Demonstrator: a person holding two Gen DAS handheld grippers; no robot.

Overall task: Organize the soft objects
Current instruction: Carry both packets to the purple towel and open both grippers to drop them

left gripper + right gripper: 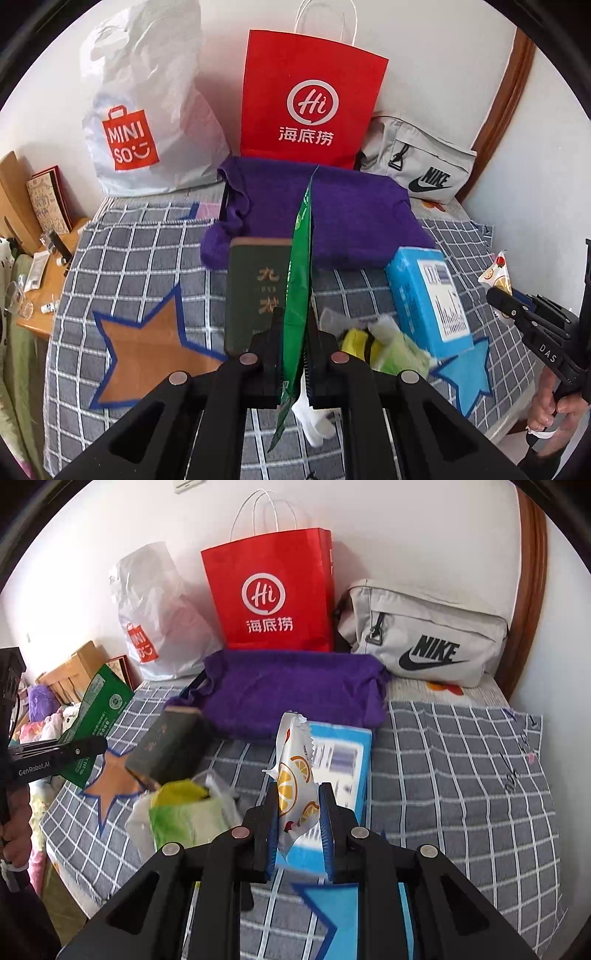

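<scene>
My left gripper (294,321) is shut on a flat green packet (297,280), held edge-on above the bed; the packet also shows in the right wrist view (98,716). My right gripper (298,794) is shut on a white snack wrapper with orange slices (293,771), also visible at the right edge of the left wrist view (496,275). On the bed lie a folded purple towel (295,690), a dark green book (255,291), a blue box (428,295) and a yellow-green tissue pack (184,812).
Against the wall stand a white Miniso bag (140,122), a red paper bag (310,99) and a grey Nike bag (424,635). The grey checked blanket (461,775) has star patches. A wooden side table (40,280) with clutter stands left of the bed.
</scene>
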